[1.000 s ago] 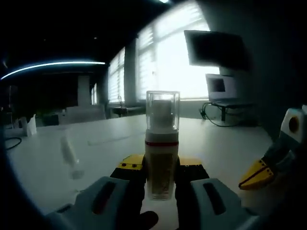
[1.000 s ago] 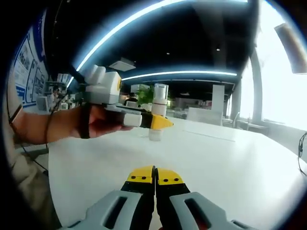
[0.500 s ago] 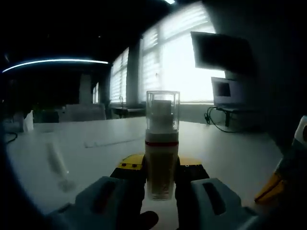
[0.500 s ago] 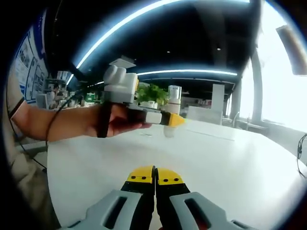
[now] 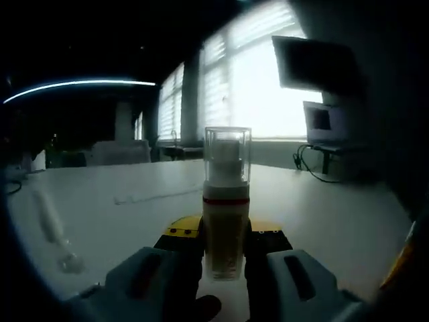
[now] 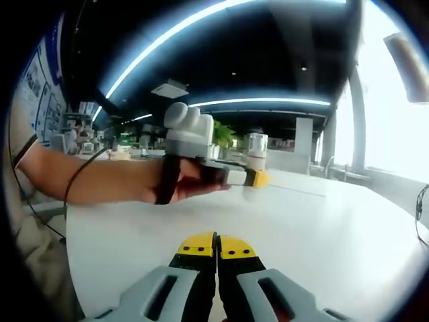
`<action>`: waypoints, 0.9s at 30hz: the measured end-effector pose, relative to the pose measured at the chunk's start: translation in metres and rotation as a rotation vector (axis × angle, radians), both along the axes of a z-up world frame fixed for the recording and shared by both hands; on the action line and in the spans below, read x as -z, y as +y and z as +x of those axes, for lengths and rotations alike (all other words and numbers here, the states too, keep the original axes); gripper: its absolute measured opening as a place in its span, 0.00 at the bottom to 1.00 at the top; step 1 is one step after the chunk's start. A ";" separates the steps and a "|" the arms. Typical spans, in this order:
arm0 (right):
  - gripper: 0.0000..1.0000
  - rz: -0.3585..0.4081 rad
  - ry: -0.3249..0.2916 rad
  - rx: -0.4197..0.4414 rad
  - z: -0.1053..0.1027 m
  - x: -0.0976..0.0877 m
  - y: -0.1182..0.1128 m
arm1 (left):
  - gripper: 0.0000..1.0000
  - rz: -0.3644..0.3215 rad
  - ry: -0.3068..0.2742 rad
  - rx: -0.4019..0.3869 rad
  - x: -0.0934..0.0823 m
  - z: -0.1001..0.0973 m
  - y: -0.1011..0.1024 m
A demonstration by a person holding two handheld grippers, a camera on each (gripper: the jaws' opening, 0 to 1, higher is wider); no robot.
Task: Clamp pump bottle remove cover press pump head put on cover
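Pump bottle: cylindrical, pale cream body with a thin red band below the neck, upright between the left gripper's jaws.
Cover: clear, hard plastic, straight-walled, still seated over the white pump head seen through it.
Left gripper: jaws clamped on the bottle's lower body; yellow tips, black pads, grey matte shells rising from 6 o'clock.
Right gripper: yellow-tipped jaws pressed together on nothing, above the table.
Table: smooth, white, matte, wide.
Left gripper view: bright blinded windows at 12 to 1 o'clock; a dark monitor at 2 o'clock; a blurred pale object lying on the table at 8 o'clock.
Right gripper view: a person's hand holding the left gripper at 10 o'clock, with the bottle at its tip at 12 o'clock, small and dim; bare forearm reaching in from 9 o'clock; curved ceiling light strips above.
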State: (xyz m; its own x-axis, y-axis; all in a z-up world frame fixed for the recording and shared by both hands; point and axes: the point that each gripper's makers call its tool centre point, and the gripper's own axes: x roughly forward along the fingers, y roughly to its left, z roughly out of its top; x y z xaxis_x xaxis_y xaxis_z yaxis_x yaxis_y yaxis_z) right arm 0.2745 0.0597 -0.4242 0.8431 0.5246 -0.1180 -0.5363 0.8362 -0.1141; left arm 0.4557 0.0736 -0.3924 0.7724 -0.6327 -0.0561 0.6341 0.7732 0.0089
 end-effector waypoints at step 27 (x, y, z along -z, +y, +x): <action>0.00 -0.012 0.004 -0.005 0.000 0.001 0.000 | 0.14 0.012 0.002 -0.037 0.019 0.016 -0.003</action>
State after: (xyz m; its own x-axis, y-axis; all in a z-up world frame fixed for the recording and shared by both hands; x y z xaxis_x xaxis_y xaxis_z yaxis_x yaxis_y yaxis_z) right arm 0.2745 0.0601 -0.4256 0.8398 0.5277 -0.1276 -0.5413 0.8319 -0.1223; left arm 0.4719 0.0705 -0.4116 0.7949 -0.6033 -0.0650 0.6054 0.7957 0.0175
